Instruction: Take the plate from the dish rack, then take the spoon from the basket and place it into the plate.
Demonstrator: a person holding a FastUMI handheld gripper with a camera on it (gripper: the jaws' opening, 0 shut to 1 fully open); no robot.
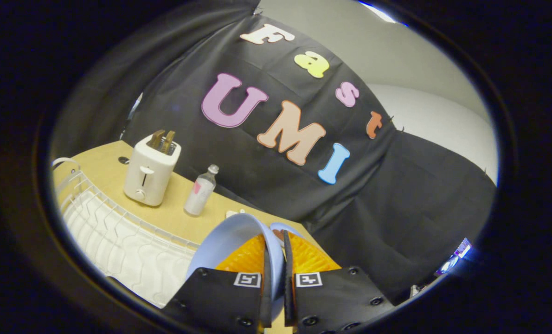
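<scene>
Tool (276,260) is clamped on the plate (232,241): one pale blue plate, held on edge, its rim pinched in the narrow gap between the two fingers (253,260), both pressing on it. The plate's hollow side faces toward the dish rack, and its upper rim rises just ahead of the fingertips. The plate is clear of the rack, lifted above the surface (183,218).

Writing: each finger body carries one square black-and-white marker tag (247,279), two in all, coded patterns and not readable text. The bottle has a small pink patch on its label; too small to read.

Count: one white wire dish rack (118,232), one white toaster (150,171), one small clear bottle (201,190) with a pale cap, one plate. The toaster has two brown slices (162,140) sticking out of its slots.

Edges and room: the rack sits beside the tool, its rail running along the wooden surface, with a looped handle at its far end. A strip of bare surface lies between the rack rail and the toaster and bottle. Toaster and bottle stand apart from each other, close to the black cloth wall (396,195). The surface's back edge meets that cloth just beyond the plate. A small white item (233,214) peeks over the plate's rim; cannot tell what it is.
</scene>
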